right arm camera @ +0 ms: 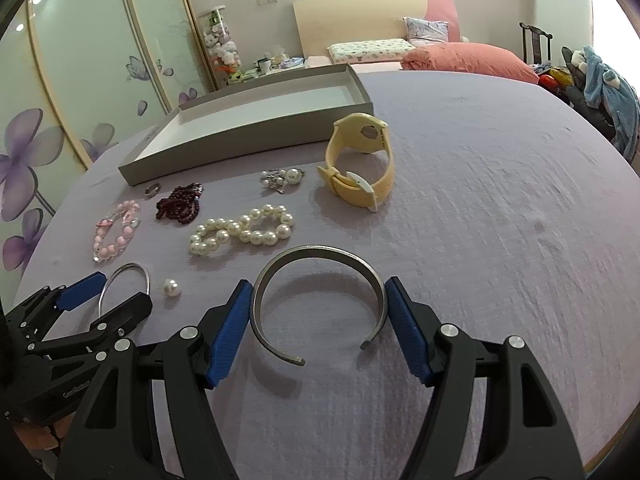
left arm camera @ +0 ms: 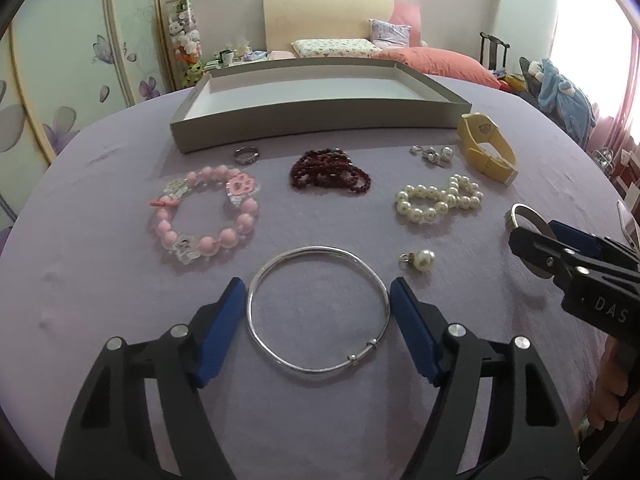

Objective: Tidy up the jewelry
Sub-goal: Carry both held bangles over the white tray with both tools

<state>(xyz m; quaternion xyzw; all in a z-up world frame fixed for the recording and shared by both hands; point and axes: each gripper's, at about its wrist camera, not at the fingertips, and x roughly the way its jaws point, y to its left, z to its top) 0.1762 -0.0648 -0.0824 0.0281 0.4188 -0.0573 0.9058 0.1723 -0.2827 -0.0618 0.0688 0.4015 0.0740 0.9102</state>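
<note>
The lilac cloth-covered worktop is carrying everything; at its far edge the shallow grey cardboard tray with a white floor is lying bare, presumably waiting to receive the jewelry; the pale yellow rubber wristwatch is standing on its strap just in front of the tray's right corner; the thin round silver bangle is lying flat between the left tongs, which are standing spread with a blue pad at each side of the ring, apparently lining up to close on it; the open-ended grey metal cuff bracelet is lying likewise between the spread right tongs, its gap facing the camera; neither is pinching anything yet; beyond are lying the pink bead bracelet with charms, the white pearl strand, the dark red bead cluster, pearl earrings, a single pearl pendant and a small silver ring; these sit between the tongs and the tray, so any carry is likely needing to pass above them.
</note>
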